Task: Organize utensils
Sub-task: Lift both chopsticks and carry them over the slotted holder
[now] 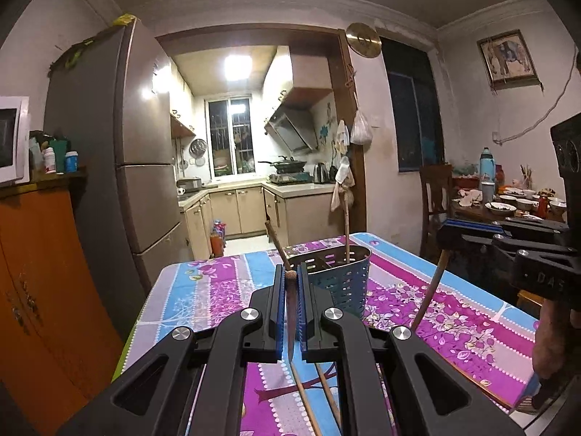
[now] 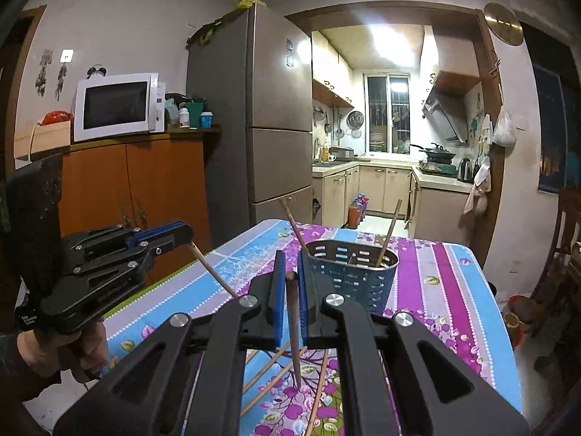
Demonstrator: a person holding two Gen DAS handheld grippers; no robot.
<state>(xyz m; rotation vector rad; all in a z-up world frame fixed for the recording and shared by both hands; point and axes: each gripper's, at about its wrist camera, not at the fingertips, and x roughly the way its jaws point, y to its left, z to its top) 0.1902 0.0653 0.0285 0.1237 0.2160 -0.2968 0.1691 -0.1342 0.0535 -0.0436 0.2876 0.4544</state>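
Note:
A blue perforated utensil holder (image 1: 345, 283) (image 2: 354, 279) stands on the floral-clothed table (image 1: 218, 290) (image 2: 443, 290), with two chopsticks (image 1: 346, 232) (image 2: 389, 230) leaning in it. In the left wrist view my left gripper (image 1: 290, 272) is shut on a dark chopstick (image 1: 290, 319) that hangs point down, just in front of the holder. My right gripper (image 2: 289, 265) is likewise shut on a brown chopstick (image 2: 294, 327). Each gripper shows in the other's view, the right gripper (image 1: 446, 234) and the left gripper (image 2: 187, 232), each pinching its stick (image 1: 430, 290) (image 2: 214, 269). Several loose chopsticks (image 1: 308, 399) (image 2: 268, 367) lie below.
A tall fridge (image 1: 145, 163) and an orange cabinet (image 2: 138, 181) with a microwave (image 2: 116, 107) stand left of the table. A wooden chair (image 1: 435, 189) and a dining table with bowls (image 1: 508, 205) are at the right. A person's hand (image 2: 54, 348) holds the left gripper.

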